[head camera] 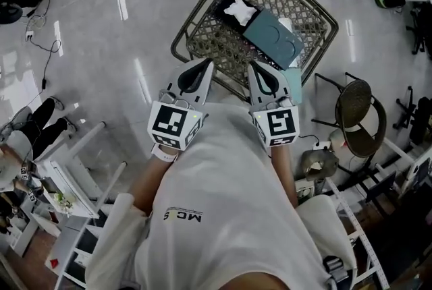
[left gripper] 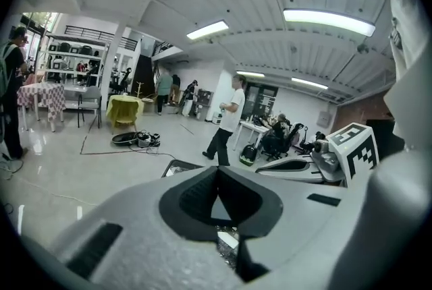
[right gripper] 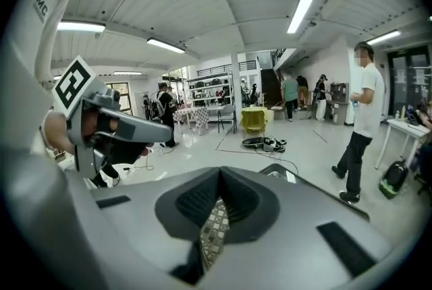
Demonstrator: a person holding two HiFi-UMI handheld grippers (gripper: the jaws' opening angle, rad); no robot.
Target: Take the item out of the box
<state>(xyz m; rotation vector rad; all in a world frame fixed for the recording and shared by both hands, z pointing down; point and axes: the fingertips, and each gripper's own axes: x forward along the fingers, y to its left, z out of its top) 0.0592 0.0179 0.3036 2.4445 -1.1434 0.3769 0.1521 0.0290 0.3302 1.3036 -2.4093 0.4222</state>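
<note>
The left tool [head camera: 206, 66] and right tool [head camera: 254, 68], each with jaws together on nothing, point toward twelve o'clock at one dark wire-mesh basket [head camera: 196, 9] on the floor. Inside lies one flat teal box [head camera: 273, 38], long axis ten-to-four, nearest the right tool. At its eleven o'clock, one white lumpy item [head camera: 241, 10] rests on one flat black piece [head camera: 225, 7].

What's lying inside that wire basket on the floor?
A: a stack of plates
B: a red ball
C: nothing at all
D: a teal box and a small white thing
D: the head view shows a teal box and a small white thing lying inside the wire basket.
</note>
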